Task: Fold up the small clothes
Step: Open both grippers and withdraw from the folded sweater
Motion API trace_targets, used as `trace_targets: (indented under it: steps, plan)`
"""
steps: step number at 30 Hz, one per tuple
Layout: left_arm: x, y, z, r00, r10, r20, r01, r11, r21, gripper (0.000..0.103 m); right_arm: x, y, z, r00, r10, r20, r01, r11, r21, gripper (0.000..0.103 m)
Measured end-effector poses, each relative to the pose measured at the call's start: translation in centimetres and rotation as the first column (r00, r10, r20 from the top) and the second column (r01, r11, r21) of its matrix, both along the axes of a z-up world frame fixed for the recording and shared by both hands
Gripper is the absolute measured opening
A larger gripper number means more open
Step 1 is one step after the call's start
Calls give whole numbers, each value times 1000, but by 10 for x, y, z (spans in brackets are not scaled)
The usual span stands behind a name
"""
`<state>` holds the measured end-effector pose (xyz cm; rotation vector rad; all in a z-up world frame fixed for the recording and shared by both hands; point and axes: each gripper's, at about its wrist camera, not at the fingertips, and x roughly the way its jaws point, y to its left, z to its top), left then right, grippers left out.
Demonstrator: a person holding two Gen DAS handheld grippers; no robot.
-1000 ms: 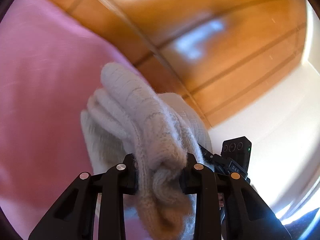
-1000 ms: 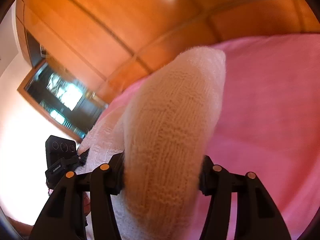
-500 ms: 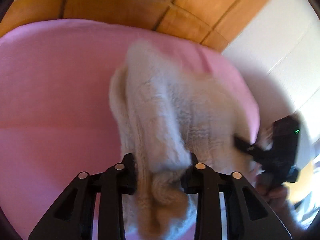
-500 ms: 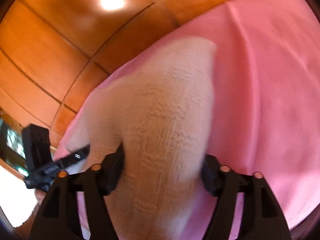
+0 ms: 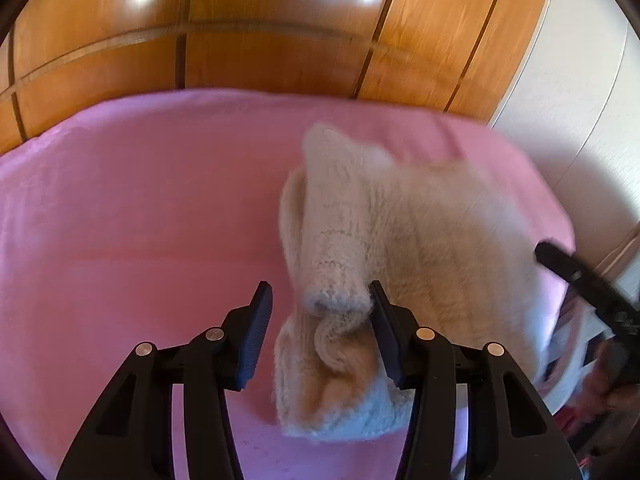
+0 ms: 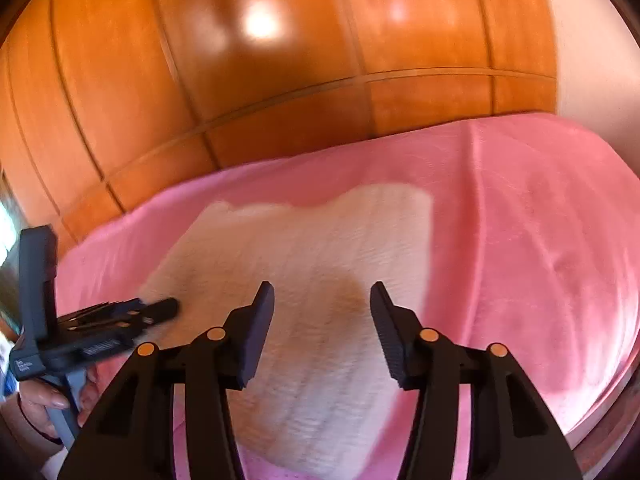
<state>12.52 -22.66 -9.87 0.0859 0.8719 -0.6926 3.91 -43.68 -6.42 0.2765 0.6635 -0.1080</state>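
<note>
A cream knitted garment (image 5: 420, 248) lies on the pink blanket (image 5: 140, 220), with its thick rolled edge bunched near me. My left gripper (image 5: 320, 292) straddles that edge. Its jaws are opening: the knit rests against the right pad (image 5: 380, 320), and the left pad (image 5: 256, 332) stands clear of it. In the right wrist view the same garment (image 6: 320, 248) is spread flat. My right gripper (image 6: 322, 292) hovers over it, jaws closing, with no fabric pinched between the pads. The left gripper (image 6: 160, 309) reaches onto the garment's left edge.
A glossy wooden wardrobe (image 6: 280, 60) rises behind the bed, and a white wall (image 5: 580, 100) stands to the right. A fold runs down the pink blanket (image 6: 500, 240) right of the garment. A person's hand (image 6: 44, 400) holds the left tool at the lower left.
Both grippers were clamped on the lifted knit; now both have let go and it lies on the blanket. Both views have swung round toward the bed and wardrobe.
</note>
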Motion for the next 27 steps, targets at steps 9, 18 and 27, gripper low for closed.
trace_targets:
  steps: [9,18,27]
  plan:
    - [-14,7,10,994,75,77,-76,997,11,62,2,20,-23,995,-60,-74,54,995,-78,71]
    - [-39,30,38,973,147,176,-145,989,-20,78,-19,37,-4,980,-197,-38,192,976,-99,94]
    - [-51,45,44,956,204,210,-203,979,-26,88,-36,68,15,964,-265,18,264,946,-188,100]
